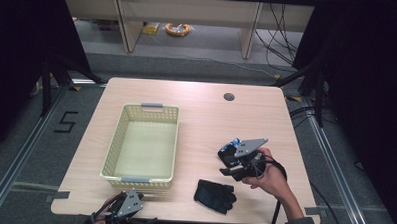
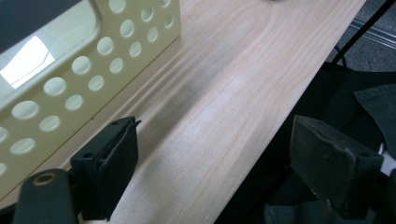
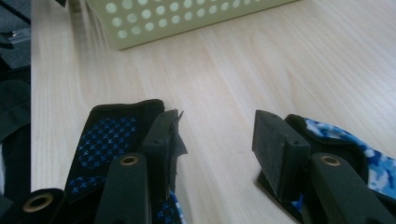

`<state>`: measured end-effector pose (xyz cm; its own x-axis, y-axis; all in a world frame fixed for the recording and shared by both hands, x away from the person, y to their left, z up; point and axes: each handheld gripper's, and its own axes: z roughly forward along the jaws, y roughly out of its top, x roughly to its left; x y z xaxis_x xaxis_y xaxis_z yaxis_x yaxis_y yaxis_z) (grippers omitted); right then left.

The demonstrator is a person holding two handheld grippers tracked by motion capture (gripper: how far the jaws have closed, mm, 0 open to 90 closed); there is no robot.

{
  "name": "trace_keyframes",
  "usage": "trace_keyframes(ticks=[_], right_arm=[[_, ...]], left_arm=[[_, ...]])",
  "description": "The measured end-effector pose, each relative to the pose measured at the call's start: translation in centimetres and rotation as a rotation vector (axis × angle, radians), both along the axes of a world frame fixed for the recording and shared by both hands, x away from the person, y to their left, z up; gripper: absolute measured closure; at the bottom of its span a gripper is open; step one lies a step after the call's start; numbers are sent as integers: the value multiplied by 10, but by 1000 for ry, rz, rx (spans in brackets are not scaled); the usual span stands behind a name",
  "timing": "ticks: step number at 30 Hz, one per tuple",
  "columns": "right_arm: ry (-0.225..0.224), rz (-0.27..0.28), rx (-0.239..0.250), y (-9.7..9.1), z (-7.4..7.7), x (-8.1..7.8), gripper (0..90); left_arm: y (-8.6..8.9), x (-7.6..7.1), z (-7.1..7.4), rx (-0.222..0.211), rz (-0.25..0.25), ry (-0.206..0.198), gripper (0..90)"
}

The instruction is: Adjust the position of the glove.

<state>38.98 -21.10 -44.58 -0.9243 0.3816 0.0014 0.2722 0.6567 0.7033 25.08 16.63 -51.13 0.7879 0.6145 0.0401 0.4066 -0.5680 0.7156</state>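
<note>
The right claw (image 1: pixel 233 163) is hovering, jaws apart, over a blue glove (image 1: pixel 231 147); next, clamping and carrying it to the basket (image 1: pixel 116 139).

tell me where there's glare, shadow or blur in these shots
High view: even light on the table, dark surroundings. Left gripper view: bright glare patch on the basket, soft shadow bands beside it. Right gripper view: the glove is sharp, the basket behind is soft.
</note>
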Motion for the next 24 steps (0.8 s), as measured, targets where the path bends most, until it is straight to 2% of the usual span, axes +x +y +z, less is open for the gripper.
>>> trace_keyframes(ticks=[4,8,13,17,18,22,23,24], right_arm=[[-5,-39,4,-4,2,1,522],[-28,-35,-7,-7,2,5,522],[-27,-72,-16,-11,4,8,527],[-34,-52,-13,-12,2,12,528],[-25,-78,-20,-14,1,13,532],[-31,-84,-22,-18,1,17,544],[-21,-87,-29,-18,1,18,547],[-43,-95,-37,-20,-1,21,551]], left_arm=[[0,0,0,-6,-3,7,156],[0,0,0,-3,-1,12,157],[0,0,0,-1,0,11,157],[0,0,0,-4,1,10,156],[0,0,1,4,-6,-7,156],[1,0,1,12,-8,-9,157],[0,0,1,-2,-5,2,157],[0,0,0,1,1,10,157]])
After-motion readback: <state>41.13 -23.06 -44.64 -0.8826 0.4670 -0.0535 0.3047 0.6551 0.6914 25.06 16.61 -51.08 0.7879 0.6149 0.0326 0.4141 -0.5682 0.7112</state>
